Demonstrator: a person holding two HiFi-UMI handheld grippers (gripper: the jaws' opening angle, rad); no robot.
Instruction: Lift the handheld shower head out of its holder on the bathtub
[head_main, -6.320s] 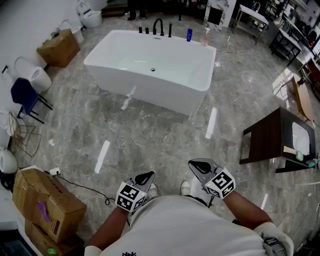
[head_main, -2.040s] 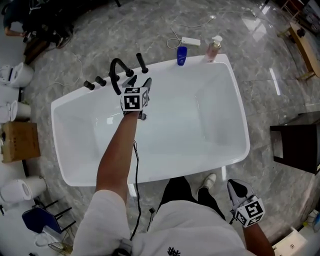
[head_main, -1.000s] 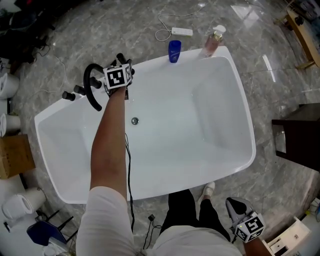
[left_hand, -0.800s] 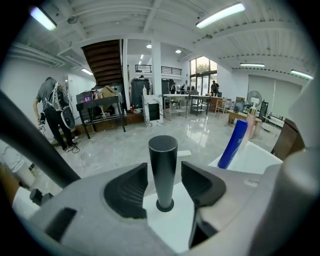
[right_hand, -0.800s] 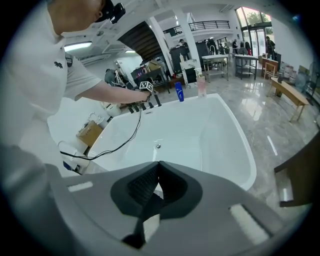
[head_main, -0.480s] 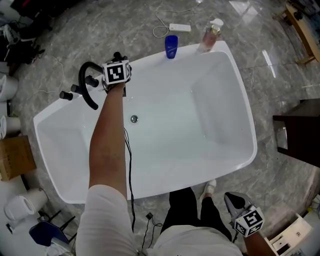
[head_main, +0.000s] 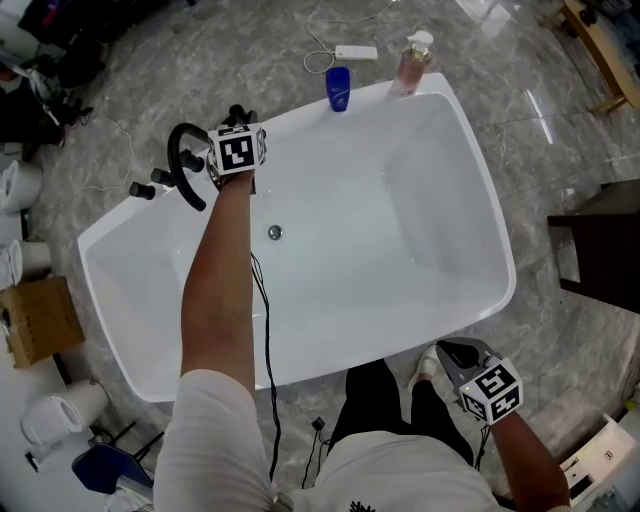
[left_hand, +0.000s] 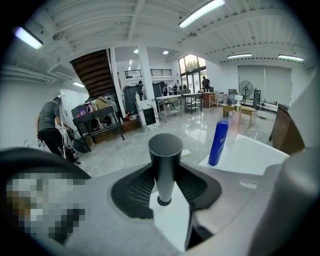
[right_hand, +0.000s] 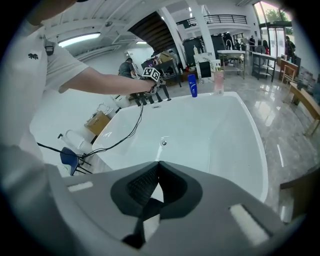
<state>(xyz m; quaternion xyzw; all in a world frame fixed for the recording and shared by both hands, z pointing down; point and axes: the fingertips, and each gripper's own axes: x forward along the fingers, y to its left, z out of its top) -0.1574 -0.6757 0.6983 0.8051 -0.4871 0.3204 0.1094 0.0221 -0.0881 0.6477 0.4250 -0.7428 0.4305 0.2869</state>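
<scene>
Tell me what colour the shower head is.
The shower head is black, clearest in the left gripper view.

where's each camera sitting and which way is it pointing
Head view: on the person's head, facing steeply down into the bathtub; shows the left arm, the left gripper and the right gripper.
Left gripper view: on the left gripper, facing along its jaws, which have just been closing and grip the shower head, blue bottle beyond; only jaws show.
Right gripper view: on the right gripper, jaws shut and empty, facing across the bathtub; shows the left arm.
Shared: both gripper views see the blue bottle.
</scene>
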